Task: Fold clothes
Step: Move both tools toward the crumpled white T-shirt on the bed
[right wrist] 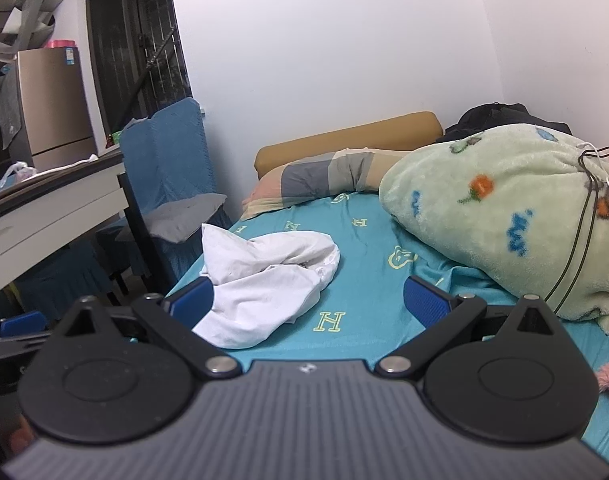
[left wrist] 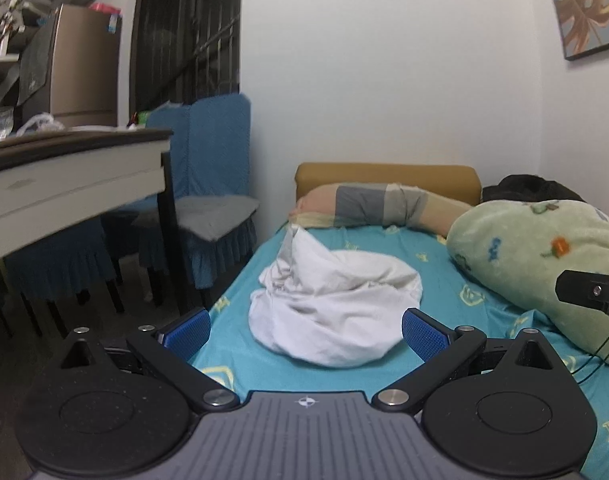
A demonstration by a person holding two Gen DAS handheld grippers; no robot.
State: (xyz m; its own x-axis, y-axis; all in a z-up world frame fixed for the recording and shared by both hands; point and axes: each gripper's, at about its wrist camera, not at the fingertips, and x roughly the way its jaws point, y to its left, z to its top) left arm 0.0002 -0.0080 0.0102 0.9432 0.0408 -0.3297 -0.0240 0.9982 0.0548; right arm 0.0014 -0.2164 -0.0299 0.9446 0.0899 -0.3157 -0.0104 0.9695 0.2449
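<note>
A crumpled white garment (left wrist: 332,304) lies in a heap on the turquoise bed sheet (left wrist: 240,364). My left gripper (left wrist: 304,334) is open, its blue pads on either side of the heap's near edge, with nothing held. In the right wrist view the same white garment (right wrist: 264,280) lies ahead and to the left on the sheet (right wrist: 364,280). My right gripper (right wrist: 308,300) is open too; its left pad sits by the garment's left edge and nothing is gripped. Part of the right gripper (left wrist: 592,292) shows at the right edge of the left wrist view.
A green fleece blanket (right wrist: 504,208) is bunched on the bed's right side, with a dark cord over it. A patchwork pillow (left wrist: 384,204) and tan headboard (left wrist: 384,178) lie at the far end. Left of the bed stand a blue-covered chair (left wrist: 208,200) and a white table (left wrist: 64,176).
</note>
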